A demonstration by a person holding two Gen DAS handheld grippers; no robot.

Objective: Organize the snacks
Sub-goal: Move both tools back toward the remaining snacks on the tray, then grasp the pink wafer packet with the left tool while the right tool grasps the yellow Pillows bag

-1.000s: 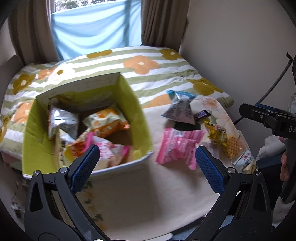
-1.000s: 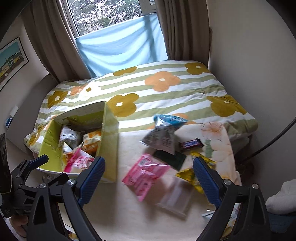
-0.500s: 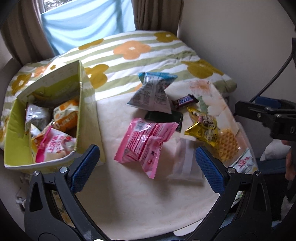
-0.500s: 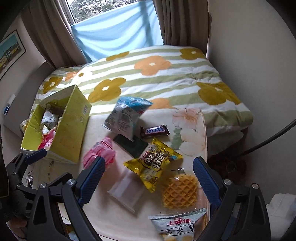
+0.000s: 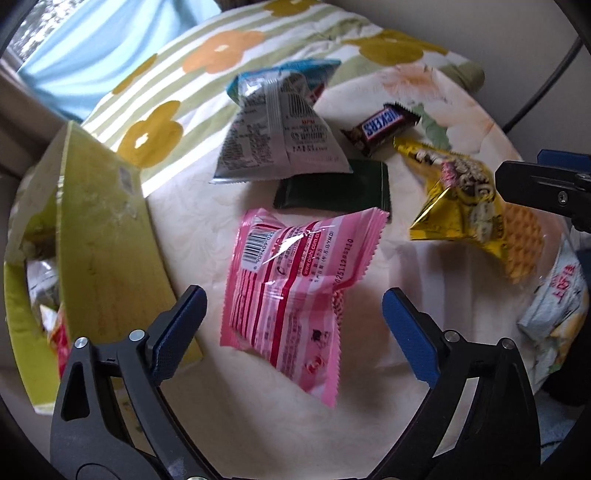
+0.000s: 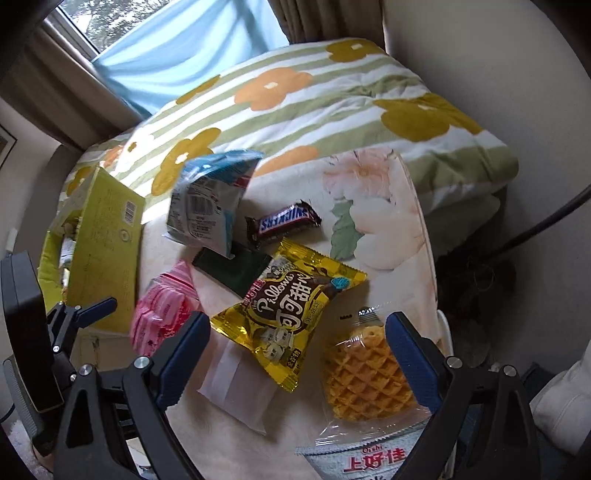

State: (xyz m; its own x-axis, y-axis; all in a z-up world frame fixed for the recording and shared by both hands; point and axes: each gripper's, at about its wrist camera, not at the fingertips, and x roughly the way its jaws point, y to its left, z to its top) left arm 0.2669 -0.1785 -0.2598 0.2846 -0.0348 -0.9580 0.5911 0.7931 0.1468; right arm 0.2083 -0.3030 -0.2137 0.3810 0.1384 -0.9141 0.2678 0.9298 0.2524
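Window [image 6: 85,22]: daylight, trees outside
Curtains [image 6: 317,18]: brown
Wall [image 6: 480,48]: plain, pale
Bedding [image 6: 332,99]: floral, green-striped

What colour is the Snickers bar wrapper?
Dark brown with blue lettering on white; the Snickers bar shows best in the left wrist view.

Soft daylight comes in from the window [image 6: 122,48] at the back, so the quilt [image 6: 332,99] is bright while the near edges go dim; glare streaks the pink packet [image 5: 295,280]; the yellow packet [image 5: 465,199] looks motion-smeared, maybe just soft focus; heavy fisheye bending and black corners in both views; shadows are faint.
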